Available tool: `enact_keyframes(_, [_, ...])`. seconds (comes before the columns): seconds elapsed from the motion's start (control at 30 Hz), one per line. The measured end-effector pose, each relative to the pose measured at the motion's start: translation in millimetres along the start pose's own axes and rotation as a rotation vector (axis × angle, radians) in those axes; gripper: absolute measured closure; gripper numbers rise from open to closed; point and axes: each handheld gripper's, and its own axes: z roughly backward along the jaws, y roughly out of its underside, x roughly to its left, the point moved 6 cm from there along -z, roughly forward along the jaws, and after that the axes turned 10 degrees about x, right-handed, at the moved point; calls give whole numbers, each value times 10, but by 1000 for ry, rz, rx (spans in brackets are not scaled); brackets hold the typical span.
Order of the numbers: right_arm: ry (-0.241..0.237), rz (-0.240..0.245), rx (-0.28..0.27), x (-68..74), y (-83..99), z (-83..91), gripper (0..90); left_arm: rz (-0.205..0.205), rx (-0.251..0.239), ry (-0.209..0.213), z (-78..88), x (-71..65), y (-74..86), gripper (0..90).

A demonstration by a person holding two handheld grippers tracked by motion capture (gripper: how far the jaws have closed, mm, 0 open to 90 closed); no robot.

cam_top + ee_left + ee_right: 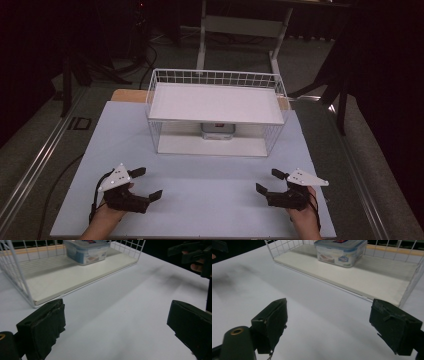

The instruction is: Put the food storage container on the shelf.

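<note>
Resting low over white worktop [200, 200], left hand-held gripper [147, 184] held with jaws spread wide, nothing between them. Right hand-held gripper [272, 181] likewise released, jaws well apart, empty. Both kept near worktop's front edge, well apart from each other. Clip-lid plastic food container [218, 131] seen ahead of both grippers, between them and farther off, seated on lower shelf board of white wire rack [155, 132], under upper shelf. Container untouched, well clear of either gripper.
</note>
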Motion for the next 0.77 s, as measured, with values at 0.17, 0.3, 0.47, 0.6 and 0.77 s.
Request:
enact_keyframes(0.17, [20, 14, -19, -30, -42, 13, 153, 8, 14, -34, 12, 58, 29, 27])
enact_keyframes(0.3, [31, 11, 13, -56, -33, -57, 154, -16, 82, -80, -42, 63, 81, 27])
enact_keyframes(0.47, [19, 11, 26, -47, -43, -116, 154, 6, 81, -52, -26, 53, 87, 27])
enact_keyframes(0.6, [18, 23, 27, -25, -54, -125, 154, 22, 59, -49, 7, 68, 79, 27])
enact_keyframes(0.77, [11, 14, 31, -40, -52, -143, 154, 9, 68, -71, 14, 85, 90, 27])
